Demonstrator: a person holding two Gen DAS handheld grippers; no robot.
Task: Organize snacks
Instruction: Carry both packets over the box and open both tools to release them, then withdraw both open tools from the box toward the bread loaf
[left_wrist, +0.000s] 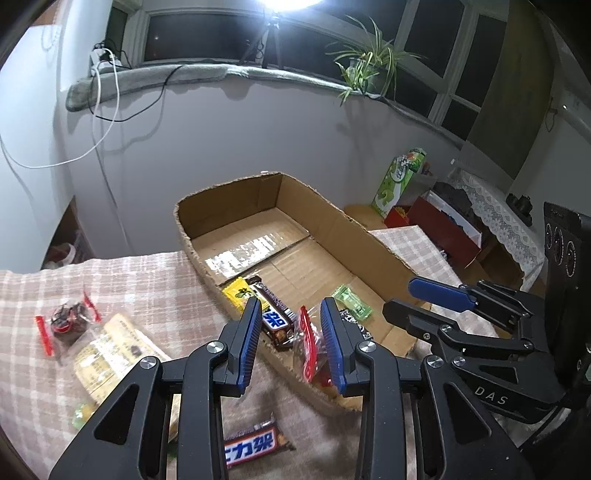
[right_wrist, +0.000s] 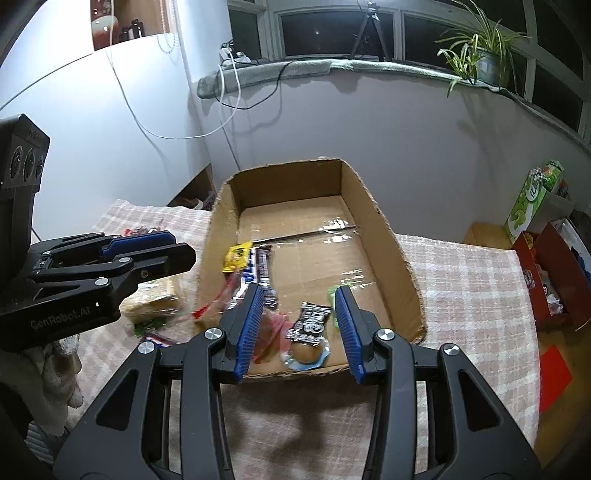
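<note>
An open cardboard box (left_wrist: 229, 192) (right_wrist: 369, 206) stands on the checked cloth. On its floor lie a yellow packet (left_wrist: 240, 291), a brown chocolate bar (left_wrist: 275, 317), a green candy (left_wrist: 351, 302), a black-and-white packet (right_wrist: 310, 321) and a round snack in clear wrap (right_wrist: 306, 354). My left gripper (left_wrist: 290, 302) (right_wrist: 183, 245) is open over the box's near left wall. A red-edged clear packet (left_wrist: 308, 343) lies loose between its pads, blurred in the right wrist view. My right gripper (right_wrist: 300, 290) (left_wrist: 399, 295) hangs open above the box's near end, empty.
Outside the box on the cloth (left_wrist: 155, 280) lie another chocolate bar (left_wrist: 251, 446), a pale yellow packet (left_wrist: 107, 354), a red-ended packet (left_wrist: 68, 321) and a green candy (left_wrist: 79, 413). A green carton (left_wrist: 399, 177) and a red box (left_wrist: 439, 225) stand beyond the table's right edge.
</note>
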